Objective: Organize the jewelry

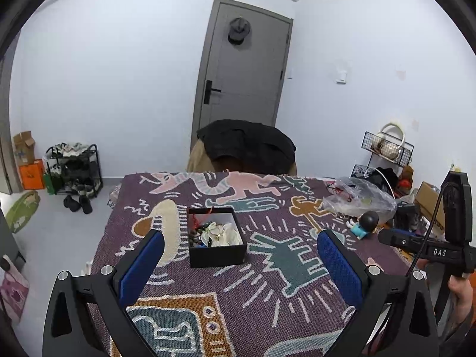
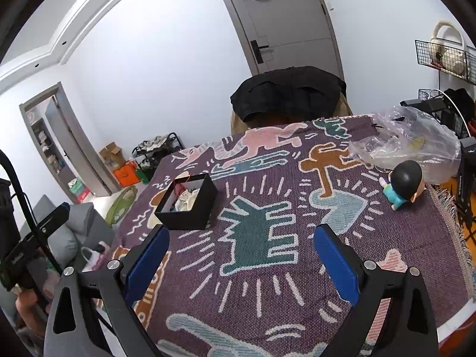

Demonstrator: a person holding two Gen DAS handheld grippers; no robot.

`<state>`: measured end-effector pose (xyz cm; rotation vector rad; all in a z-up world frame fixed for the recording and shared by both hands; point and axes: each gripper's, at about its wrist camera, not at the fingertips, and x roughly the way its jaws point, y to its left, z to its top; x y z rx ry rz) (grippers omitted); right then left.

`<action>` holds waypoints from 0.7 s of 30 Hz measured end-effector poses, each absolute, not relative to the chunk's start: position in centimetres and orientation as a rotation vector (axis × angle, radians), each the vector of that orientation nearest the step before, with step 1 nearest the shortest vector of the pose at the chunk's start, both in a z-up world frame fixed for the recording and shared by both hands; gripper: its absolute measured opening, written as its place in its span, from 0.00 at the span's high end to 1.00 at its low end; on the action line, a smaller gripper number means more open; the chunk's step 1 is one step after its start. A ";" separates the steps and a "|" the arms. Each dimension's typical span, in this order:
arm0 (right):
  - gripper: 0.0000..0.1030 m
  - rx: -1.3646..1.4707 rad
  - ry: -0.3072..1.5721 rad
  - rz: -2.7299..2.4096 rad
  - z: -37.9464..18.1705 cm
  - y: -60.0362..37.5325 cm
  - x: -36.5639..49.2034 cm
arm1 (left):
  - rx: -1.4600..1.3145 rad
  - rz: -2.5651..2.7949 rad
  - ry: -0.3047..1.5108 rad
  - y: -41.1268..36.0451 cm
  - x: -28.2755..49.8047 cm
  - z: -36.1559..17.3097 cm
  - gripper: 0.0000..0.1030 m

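A black open box (image 1: pixel 217 239) sits on the patterned purple cloth. It holds a tangle of jewelry (image 1: pixel 215 232): beads, a red cord, gold rings, white cloth. My left gripper (image 1: pixel 239 242) is open and empty, held above the cloth just in front of the box. In the right wrist view the same box (image 2: pixel 187 205) lies to the left and farther off. My right gripper (image 2: pixel 241 239) is open and empty above the green figure on the cloth. The other gripper's body shows at the right edge of the left wrist view (image 1: pixel 446 244).
A clear plastic bag (image 2: pixel 413 145) with small items and a black-haired toy figure (image 2: pixel 401 186) sit at the table's far right. A chair draped with a black jacket (image 1: pixel 247 145) stands behind the table. A shoe rack (image 1: pixel 74 169) stands by the left wall.
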<state>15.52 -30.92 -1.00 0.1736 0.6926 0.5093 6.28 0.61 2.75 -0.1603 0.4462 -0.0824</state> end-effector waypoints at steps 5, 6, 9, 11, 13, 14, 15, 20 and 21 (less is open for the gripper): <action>0.05 0.180 0.700 0.511 -1.3 -30.9 15.7 | -0.166 -0.063 0.436 0.8 6.3 2.7 0.00; 0.05 0.182 0.701 0.509 -1.4 -30.9 15.7 | -0.166 -0.061 0.435 0.8 6.3 2.7 0.00; 0.05 0.186 0.699 0.509 -1.3 -31.0 15.7 | -0.166 -0.057 0.437 0.8 6.3 2.6 0.00; 0.05 0.186 0.697 0.507 -1.3 -31.0 15.7 | -0.165 -0.055 0.438 0.9 6.2 2.5 0.00; 0.05 0.188 0.698 0.506 -1.4 -31.0 15.8 | -0.160 -0.053 0.436 0.9 6.2 2.5 0.00; 0.05 0.187 0.700 0.505 -1.3 -31.0 15.8 | -0.156 -0.053 0.434 1.0 6.1 2.6 0.00; 0.05 0.187 0.702 0.505 -1.3 -30.9 15.8 | -0.150 -0.052 0.430 0.9 6.0 2.6 0.00; 0.05 0.186 0.716 0.501 -1.7 -30.7 16.0 | -0.125 -0.049 0.435 0.8 6.1 2.2 0.00; 0.05 0.184 0.720 0.499 -1.8 -30.6 16.1 | -0.124 -0.048 0.434 0.8 6.1 2.1 0.00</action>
